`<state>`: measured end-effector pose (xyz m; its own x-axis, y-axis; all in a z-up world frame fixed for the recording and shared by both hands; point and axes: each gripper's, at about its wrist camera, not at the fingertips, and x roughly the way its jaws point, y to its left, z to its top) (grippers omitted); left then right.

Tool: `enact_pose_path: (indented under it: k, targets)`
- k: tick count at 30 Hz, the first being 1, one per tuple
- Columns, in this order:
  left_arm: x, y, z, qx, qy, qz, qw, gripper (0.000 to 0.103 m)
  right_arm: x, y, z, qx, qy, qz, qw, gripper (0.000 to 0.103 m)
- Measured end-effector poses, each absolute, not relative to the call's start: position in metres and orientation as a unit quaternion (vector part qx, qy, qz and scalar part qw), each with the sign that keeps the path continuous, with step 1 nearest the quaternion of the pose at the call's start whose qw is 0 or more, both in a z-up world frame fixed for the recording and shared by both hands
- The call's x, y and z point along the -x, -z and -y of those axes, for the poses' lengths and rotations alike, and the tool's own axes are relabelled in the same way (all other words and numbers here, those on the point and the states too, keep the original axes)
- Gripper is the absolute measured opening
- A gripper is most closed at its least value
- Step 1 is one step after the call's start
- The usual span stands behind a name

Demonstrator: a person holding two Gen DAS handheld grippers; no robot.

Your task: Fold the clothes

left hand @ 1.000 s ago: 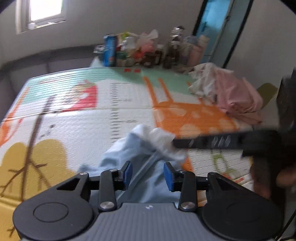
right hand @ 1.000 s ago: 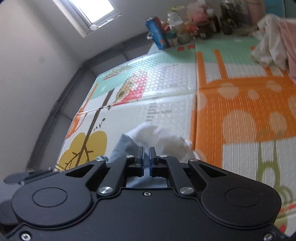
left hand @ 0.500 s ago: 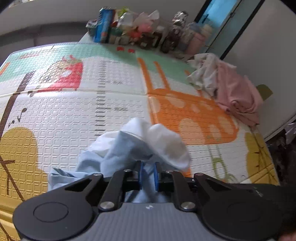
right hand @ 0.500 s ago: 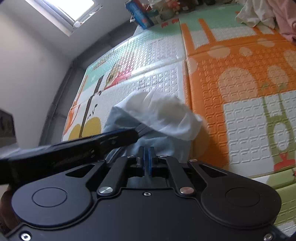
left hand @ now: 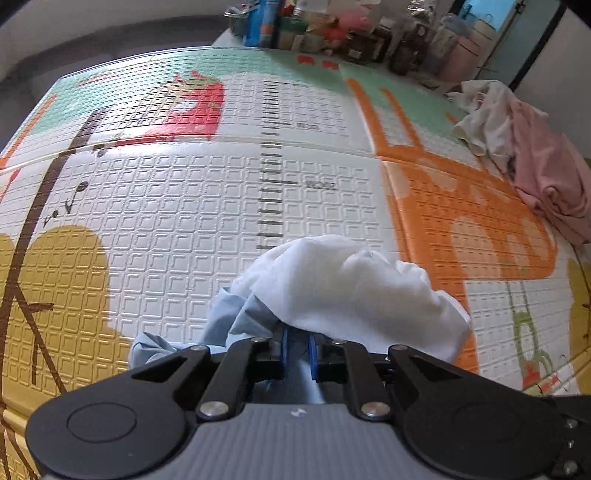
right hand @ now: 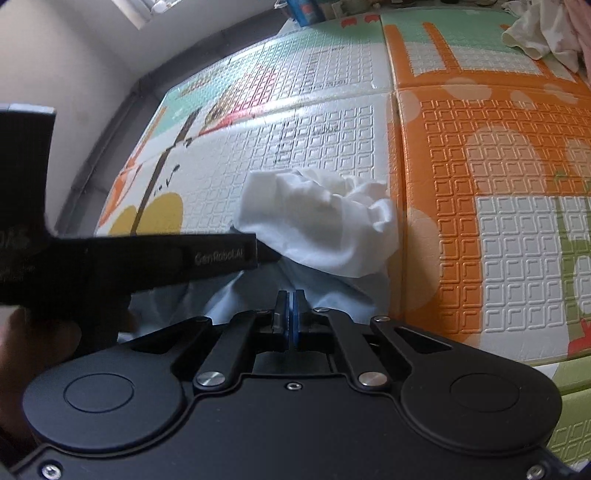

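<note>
A crumpled garment, white on top and light blue below [left hand: 343, 291], lies bunched on the play mat [left hand: 184, 206] close in front of both grippers. My left gripper [left hand: 297, 345] is shut on a light blue fold of it, with cloth showing between the blue pads. The right wrist view shows the same garment [right hand: 325, 225], and my right gripper [right hand: 291, 306] has its pads pressed together on the light blue edge. The left gripper's black body [right hand: 221, 254] crosses that view from the left, its tip under the white part.
A pile of pink and white clothes [left hand: 546, 177] sits at the mat's far right edge. Bottles, cans and bags [left hand: 332, 29] crowd the far end. A hand [right hand: 37, 332] holds the left tool. The mat's front edge [right hand: 561, 360] is near the right.
The left gripper went from open to shut on the light blue fold. Both grippers tilted down and came closer to the mat, and the garment bunched nearer.
</note>
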<state>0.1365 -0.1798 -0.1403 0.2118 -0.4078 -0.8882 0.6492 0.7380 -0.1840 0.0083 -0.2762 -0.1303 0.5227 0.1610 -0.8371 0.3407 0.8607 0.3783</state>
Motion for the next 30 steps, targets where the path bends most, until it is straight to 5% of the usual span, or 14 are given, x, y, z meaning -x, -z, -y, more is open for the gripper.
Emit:
enact_pose_path:
  k: [2,3,11,20,30]
  targets:
    - [-0.139,0.142,0.18,-0.113,0.333,-0.526,0.774,0.015,-0.008,0.133,0.273,-0.247,0.053,-0.49,0.834,0.0]
    - [-0.14,0.142,0.18,-0.114,0.321,-0.526,0.779,0.004,-0.008,0.134,0.271,-0.241,0.052,-0.492,0.835,0.0]
    - [-0.151,0.141,0.171,-0.134,0.315,-0.518,0.784,0.003,-0.01,0.14,0.265,-0.216,0.045,-0.506,0.834,0.0]
    - [-0.146,0.108,0.154,-0.076,0.337,-0.503,0.792,0.008,-0.007,0.124,0.276,-0.244,0.038,-0.494,0.834,0.0]
    - [-0.123,0.044,0.138,-0.05,0.37,-0.454,0.809,0.024,0.004,0.07,0.293,-0.267,0.03,-0.45,0.852,0.005]
